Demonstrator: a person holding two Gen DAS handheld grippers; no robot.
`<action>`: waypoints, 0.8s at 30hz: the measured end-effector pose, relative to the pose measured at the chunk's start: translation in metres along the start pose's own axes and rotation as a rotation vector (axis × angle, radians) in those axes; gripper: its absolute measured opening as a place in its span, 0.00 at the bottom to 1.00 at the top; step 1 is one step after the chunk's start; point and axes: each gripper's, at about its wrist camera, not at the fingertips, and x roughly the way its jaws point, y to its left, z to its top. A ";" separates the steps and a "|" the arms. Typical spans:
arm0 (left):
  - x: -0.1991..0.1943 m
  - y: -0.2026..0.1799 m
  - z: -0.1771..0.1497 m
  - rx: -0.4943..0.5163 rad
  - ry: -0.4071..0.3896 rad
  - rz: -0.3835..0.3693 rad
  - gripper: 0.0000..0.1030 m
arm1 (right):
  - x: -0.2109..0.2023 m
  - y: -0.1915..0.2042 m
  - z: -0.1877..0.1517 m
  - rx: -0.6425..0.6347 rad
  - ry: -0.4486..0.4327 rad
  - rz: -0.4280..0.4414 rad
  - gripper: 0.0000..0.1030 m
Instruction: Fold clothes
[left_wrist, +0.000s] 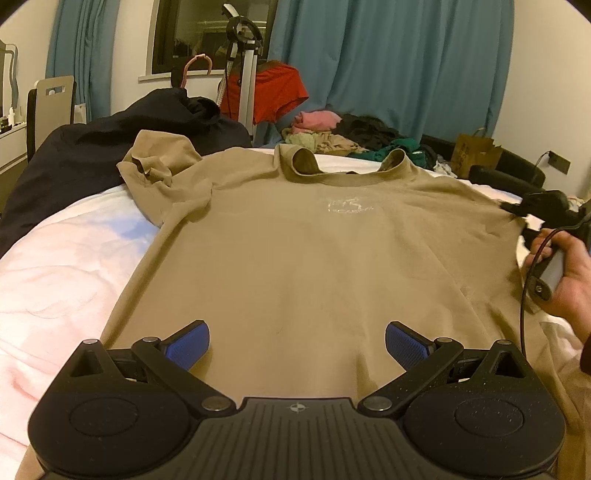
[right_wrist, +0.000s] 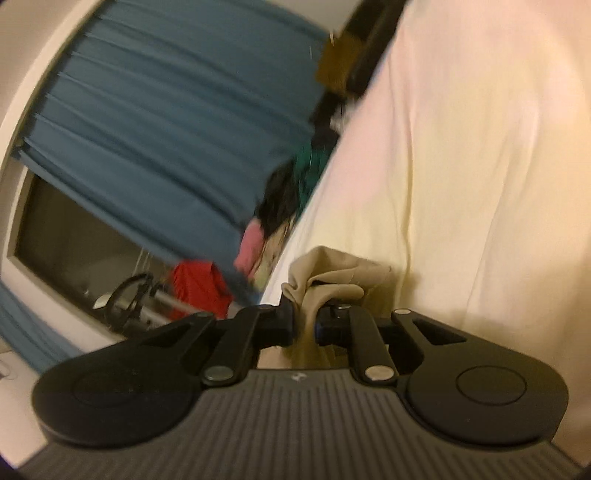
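A tan T-shirt (left_wrist: 314, 251) lies spread front up on the white bed (left_wrist: 66, 266), collar at the far side. Its left sleeve (left_wrist: 162, 173) is crumpled and bunched. My left gripper (left_wrist: 297, 345) hovers over the shirt's lower middle, blue pads wide apart, nothing between them. At the right edge a hand holds my right gripper (left_wrist: 517, 214) at the shirt's right sleeve. In the right wrist view, which is tilted and blurred, my right gripper (right_wrist: 304, 321) is shut on a bunch of the tan sleeve cloth (right_wrist: 332, 280) over the white bedding (right_wrist: 461, 184).
A dark garment (left_wrist: 92, 147) lies at the bed's far left. A heap of clothes (left_wrist: 351, 136) sits at the far side, with a red garment (left_wrist: 273, 92) on a stand. Blue curtains (left_wrist: 388, 66) and a brown paper bag (left_wrist: 476, 151) stand behind.
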 end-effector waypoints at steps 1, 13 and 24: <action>-0.001 0.000 0.000 -0.001 -0.005 0.000 1.00 | -0.005 0.002 0.003 -0.021 -0.018 -0.029 0.13; -0.021 0.006 0.002 -0.005 -0.059 -0.005 1.00 | -0.072 -0.050 0.011 0.097 -0.211 -0.164 0.88; -0.030 0.005 -0.001 0.009 -0.067 -0.015 0.99 | -0.026 -0.045 -0.018 0.094 0.137 -0.041 0.90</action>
